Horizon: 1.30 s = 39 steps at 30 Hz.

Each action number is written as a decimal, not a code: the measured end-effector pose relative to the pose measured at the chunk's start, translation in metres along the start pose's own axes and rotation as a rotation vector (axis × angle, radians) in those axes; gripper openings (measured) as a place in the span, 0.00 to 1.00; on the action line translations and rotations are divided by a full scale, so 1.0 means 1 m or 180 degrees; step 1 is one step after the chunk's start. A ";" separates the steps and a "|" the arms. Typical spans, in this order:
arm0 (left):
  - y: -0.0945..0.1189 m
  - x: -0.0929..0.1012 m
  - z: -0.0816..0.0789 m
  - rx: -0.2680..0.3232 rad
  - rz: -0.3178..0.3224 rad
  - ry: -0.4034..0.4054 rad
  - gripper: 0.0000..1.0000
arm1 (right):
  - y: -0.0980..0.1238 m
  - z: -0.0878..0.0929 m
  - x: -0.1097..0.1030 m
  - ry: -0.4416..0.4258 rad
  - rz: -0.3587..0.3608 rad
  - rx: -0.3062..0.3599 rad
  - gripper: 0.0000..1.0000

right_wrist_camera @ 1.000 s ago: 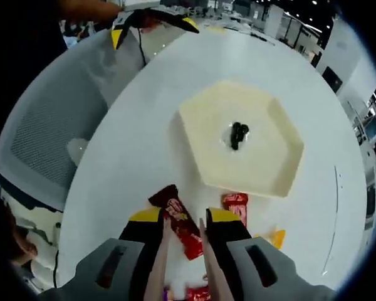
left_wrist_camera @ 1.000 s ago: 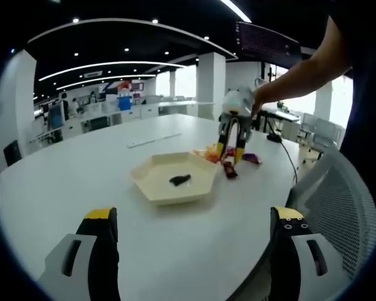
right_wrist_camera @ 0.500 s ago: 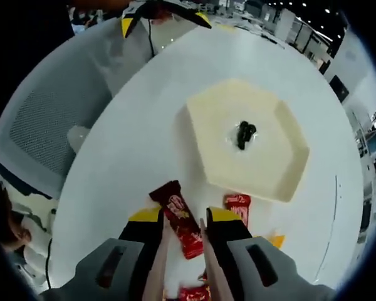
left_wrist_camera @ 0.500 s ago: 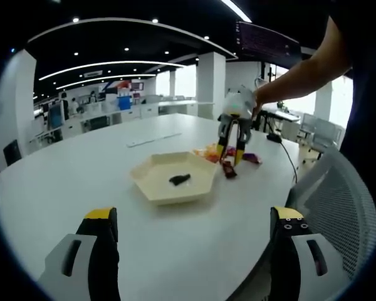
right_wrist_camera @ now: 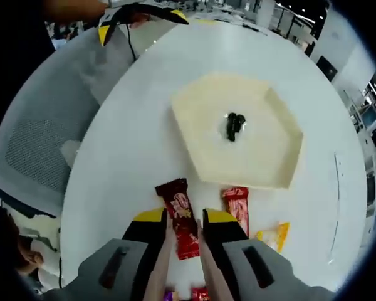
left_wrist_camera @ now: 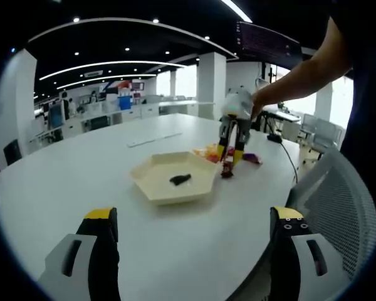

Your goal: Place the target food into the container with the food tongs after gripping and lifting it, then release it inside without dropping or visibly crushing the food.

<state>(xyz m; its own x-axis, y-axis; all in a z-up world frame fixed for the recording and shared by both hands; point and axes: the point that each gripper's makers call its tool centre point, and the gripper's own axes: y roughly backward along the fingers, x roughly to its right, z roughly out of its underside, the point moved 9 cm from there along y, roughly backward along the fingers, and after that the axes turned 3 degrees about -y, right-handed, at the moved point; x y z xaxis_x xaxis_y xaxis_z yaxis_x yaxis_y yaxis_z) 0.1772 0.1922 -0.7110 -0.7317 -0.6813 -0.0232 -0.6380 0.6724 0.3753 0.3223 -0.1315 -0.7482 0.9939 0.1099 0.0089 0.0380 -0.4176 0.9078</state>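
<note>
Above the white desk [right_wrist_camera: 131, 132], the right hand-held gripper [right_wrist_camera: 184, 221] squeezes pale tongs [right_wrist_camera: 158, 276] around a red snack bar [right_wrist_camera: 180, 216], lifted toward the cream hexagonal tray [right_wrist_camera: 272, 157] at twelve o'clock, while the left hand-held gripper [left_wrist_camera: 191, 232] hangs wide open, empty.

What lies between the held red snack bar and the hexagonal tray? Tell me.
Bare white table, judging by the right gripper view. The red snack bar, pinched in the tongs held by the right gripper, points toward the hexagonal tray, with nothing in between.
</note>
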 end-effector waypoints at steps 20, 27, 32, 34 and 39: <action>0.000 0.000 0.000 -0.0002 0.0016 0.0001 0.98 | 0.021 -0.001 0.011 -0.0686 0.0190 0.0056 0.21; -0.001 0.000 0.001 -0.0014 0.0033 -0.0006 0.98 | 0.031 -0.001 0.012 -0.0742 0.0248 0.0054 0.21; -0.001 0.000 0.000 -0.0007 0.0034 -0.0014 0.98 | 0.038 0.001 0.013 -0.0742 0.0302 0.0024 0.21; -0.001 0.000 0.000 -0.0006 0.0033 -0.0019 0.98 | 0.043 0.000 0.015 -0.0756 0.0332 0.0023 0.21; -0.001 0.000 -0.001 0.0013 0.0024 -0.0020 0.99 | 0.051 -0.004 0.020 -0.0769 0.0404 0.0037 0.21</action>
<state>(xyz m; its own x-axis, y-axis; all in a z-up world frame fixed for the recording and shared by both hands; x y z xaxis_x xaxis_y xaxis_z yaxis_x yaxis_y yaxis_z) 0.1776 0.1915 -0.7108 -0.7379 -0.6744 -0.0263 -0.6335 0.6786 0.3716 0.3440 -0.1470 -0.6999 0.9866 -0.1617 0.0209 -0.0887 -0.4248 0.9009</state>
